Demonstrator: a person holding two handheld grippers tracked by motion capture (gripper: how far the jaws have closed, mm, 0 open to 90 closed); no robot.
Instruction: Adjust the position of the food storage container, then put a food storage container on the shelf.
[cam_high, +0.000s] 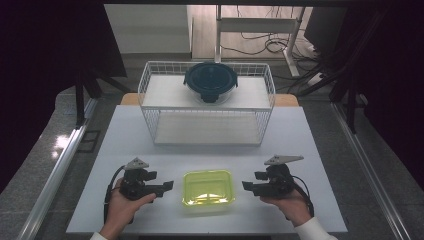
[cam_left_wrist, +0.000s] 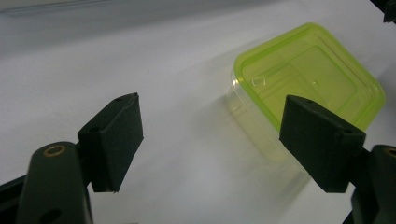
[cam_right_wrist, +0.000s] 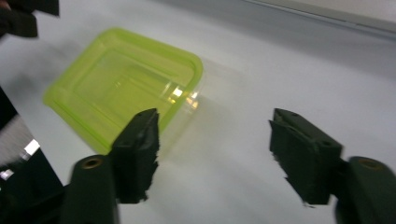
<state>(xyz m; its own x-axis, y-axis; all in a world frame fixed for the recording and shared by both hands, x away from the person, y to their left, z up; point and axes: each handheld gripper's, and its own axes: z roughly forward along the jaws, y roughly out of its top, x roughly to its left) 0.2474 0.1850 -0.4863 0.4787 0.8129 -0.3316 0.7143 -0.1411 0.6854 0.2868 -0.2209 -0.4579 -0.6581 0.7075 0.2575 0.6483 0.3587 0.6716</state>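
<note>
- The yellow-green lidded container (cam_high: 208, 187) sat on the white table (cam_high: 125, 130), between the left gripper (cam_high: 168, 185) and right gripper (cam_high: 246, 185).
- Both grippers were spread, holding nothing.
- A one-sided push could have skidded the light container; an off-centre pinch might have popped its lid.

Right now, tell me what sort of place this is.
Probably a lab or workshop bench for recording handling: a white table, a wire basket, and loose cables on the floor behind.

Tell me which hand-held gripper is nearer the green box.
Left, narrowly. The left hand-held gripper sits just off the green box's left edge; the right hand-held gripper stands slightly farther off its right edge. Neither touches it.
</note>
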